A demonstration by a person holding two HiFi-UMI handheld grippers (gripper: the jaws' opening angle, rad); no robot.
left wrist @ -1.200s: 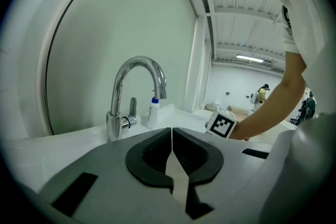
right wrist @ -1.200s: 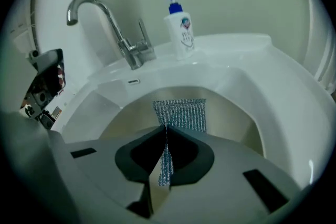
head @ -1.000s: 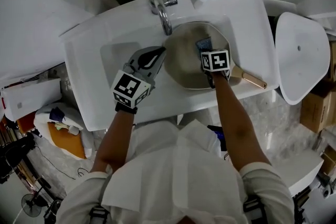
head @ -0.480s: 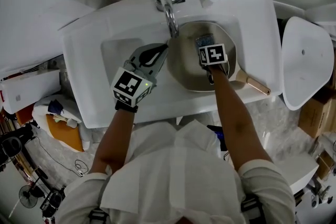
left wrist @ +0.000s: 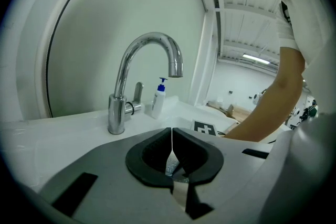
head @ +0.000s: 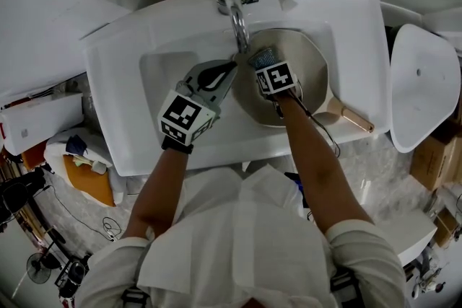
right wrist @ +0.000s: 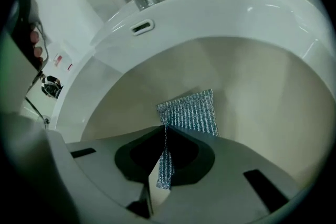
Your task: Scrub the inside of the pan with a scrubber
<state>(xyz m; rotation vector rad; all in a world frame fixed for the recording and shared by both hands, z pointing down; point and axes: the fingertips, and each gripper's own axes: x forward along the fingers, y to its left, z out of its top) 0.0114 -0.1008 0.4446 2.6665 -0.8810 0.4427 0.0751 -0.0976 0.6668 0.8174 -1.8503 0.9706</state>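
Gripping the scrubber (right wrist: 191, 113) by its near edge, the right gripper (right wrist: 164, 126) has its jaws clenched on the mesh. A narrow strip of the mesh comes back through the slit between them. The rest of the scrubber spreads out beyond the jaws as a flat blue-grey rectangle, pressed against the inner surface of the pan (head: 307, 68).

The left gripper (left wrist: 172, 131) has its jaws pressed together, with only a thin line between them. A small silvery patch shows deeper in the slit, but I cannot tell what it is. In the head view its tips are at the left rim of the pan. Whether they pinch the rim or only touch it is not clear.

The pan lies in the right part of the white sink (head: 130, 83), below the spout of the faucet (left wrist: 149, 44). Its inside is pale beige, smooth and matt. Its handle (head: 354, 117), light brown, points to the near right and passes over the sink's edge. The scrubber is in the left part of the pan, close to the spout. A white bottle (left wrist: 157, 98) with a blue top stands on the far ledge, just to the right of the faucet.
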